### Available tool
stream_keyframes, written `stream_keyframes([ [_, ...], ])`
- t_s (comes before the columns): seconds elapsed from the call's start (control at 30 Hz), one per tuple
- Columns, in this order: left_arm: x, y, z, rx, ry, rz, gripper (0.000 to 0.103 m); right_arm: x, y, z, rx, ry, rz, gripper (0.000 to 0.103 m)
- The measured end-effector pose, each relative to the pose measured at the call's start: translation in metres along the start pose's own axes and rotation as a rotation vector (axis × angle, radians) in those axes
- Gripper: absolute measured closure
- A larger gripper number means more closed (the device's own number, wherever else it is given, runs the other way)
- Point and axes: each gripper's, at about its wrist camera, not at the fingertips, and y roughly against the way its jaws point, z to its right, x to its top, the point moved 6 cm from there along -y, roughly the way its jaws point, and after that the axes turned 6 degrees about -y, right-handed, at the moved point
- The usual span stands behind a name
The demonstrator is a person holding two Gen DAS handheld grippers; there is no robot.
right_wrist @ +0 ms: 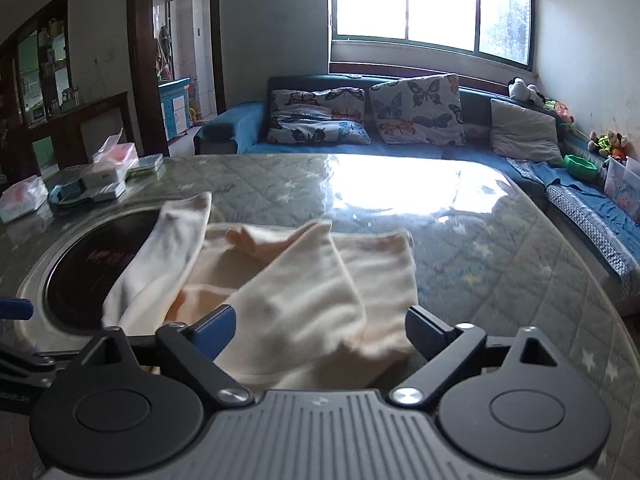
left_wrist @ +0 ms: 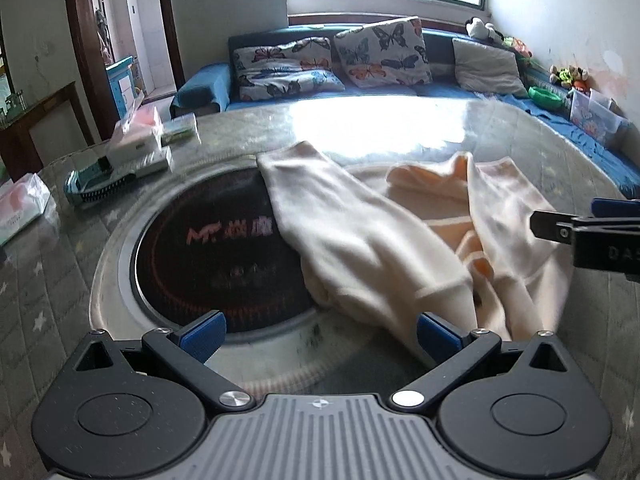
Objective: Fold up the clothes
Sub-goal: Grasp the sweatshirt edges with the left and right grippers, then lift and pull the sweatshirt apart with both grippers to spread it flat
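A cream garment (left_wrist: 372,240) lies crumpled on the table, its left sleeve draped over a black round cooktop (left_wrist: 208,252) set in the tabletop. My left gripper (left_wrist: 320,334) stands open just before the garment's near edge, and the cloth reaches its right pad (left_wrist: 434,336). In the right wrist view the same garment (right_wrist: 304,292) spreads ahead, with a fold lying between the wide-apart fingers of my right gripper (right_wrist: 320,330). Neither pad presses on the cloth. The right gripper's fingertip (left_wrist: 548,230) shows at the right edge of the left wrist view.
Tissue packs (left_wrist: 20,208), white boxes (left_wrist: 136,148) and a blue brush (left_wrist: 96,184) crowd the table's far left. The table (right_wrist: 500,280) has a quilted cover under glass. A blue sofa (right_wrist: 400,148) with butterfly cushions stands behind it, under a window.
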Motion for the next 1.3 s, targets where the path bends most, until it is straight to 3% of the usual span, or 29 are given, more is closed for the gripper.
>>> stream_keyframes([
  [0.3,0.029,-0.015,0.005,-0.030,-0.015,0.035,0.001,0.034,-0.054,0.006,0.052,-0.034,-0.050,0.030],
  [0.47,0.045,-0.033,0.002,-0.037,0.005,0.032,0.010,0.045,-0.092,0.004,0.066,-0.030,-0.090,0.043],
  [0.7,0.073,-0.064,0.000,-0.063,0.043,0.030,0.020,0.047,-0.124,0.012,0.079,-0.073,-0.138,0.068],
  [0.73,0.078,-0.069,0.002,-0.067,0.041,0.031,0.022,0.046,-0.127,0.013,0.079,-0.075,-0.139,0.078],
  [0.83,0.089,-0.085,0.009,-0.069,0.023,0.029,0.027,0.044,-0.129,0.018,0.071,-0.080,-0.141,0.092],
  [0.9,0.093,-0.095,0.014,-0.074,0.000,0.017,0.027,0.043,-0.126,0.021,0.071,-0.081,-0.130,0.095],
  [0.93,0.095,-0.100,0.016,-0.076,-0.011,0.010,0.030,0.043,-0.124,0.022,0.066,-0.077,-0.119,0.097],
  [0.97,0.095,-0.105,0.018,-0.075,-0.020,-0.002,0.041,0.044,-0.121,0.024,0.060,-0.074,-0.107,0.098],
  [1.07,0.090,-0.117,0.019,-0.082,-0.023,-0.049,0.058,0.047,-0.105,0.031,0.053,-0.079,-0.064,0.098],
  [1.17,0.084,-0.119,0.017,-0.066,-0.040,-0.044,0.082,0.052,-0.080,0.042,0.038,-0.095,-0.002,0.098],
  [1.3,0.079,-0.112,0.009,-0.059,-0.028,-0.021,0.098,0.053,-0.044,0.058,0.007,-0.133,0.080,0.098],
])
